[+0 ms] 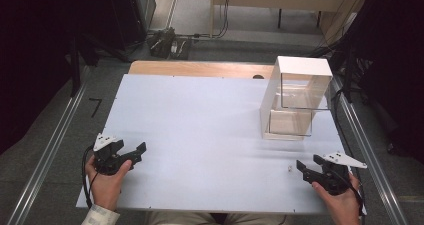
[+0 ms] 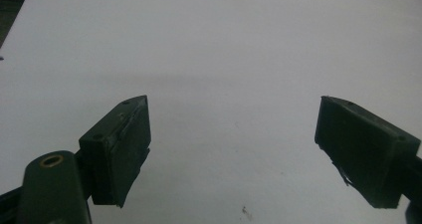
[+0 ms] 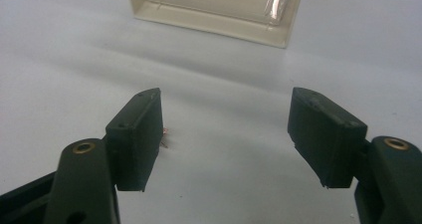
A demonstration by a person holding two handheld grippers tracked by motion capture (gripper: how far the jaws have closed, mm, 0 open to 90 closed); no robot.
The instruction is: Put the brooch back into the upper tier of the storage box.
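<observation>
Here the tiny object (image 1: 288, 169) is too small to orient; right gripper (image 1: 306, 167) and left gripper (image 1: 134, 150) fingers apart.

From my seat I see a white board (image 1: 200, 135) covering the table, with a strip of wooden tabletop (image 1: 200, 68) showing along its far edge. A white case with clear panels (image 1: 300, 70) stands upright on the board's far right. Metal rails (image 1: 50, 150) flank both sides, and a power strip (image 1: 165, 42) with cables lies on the floor beyond.
</observation>
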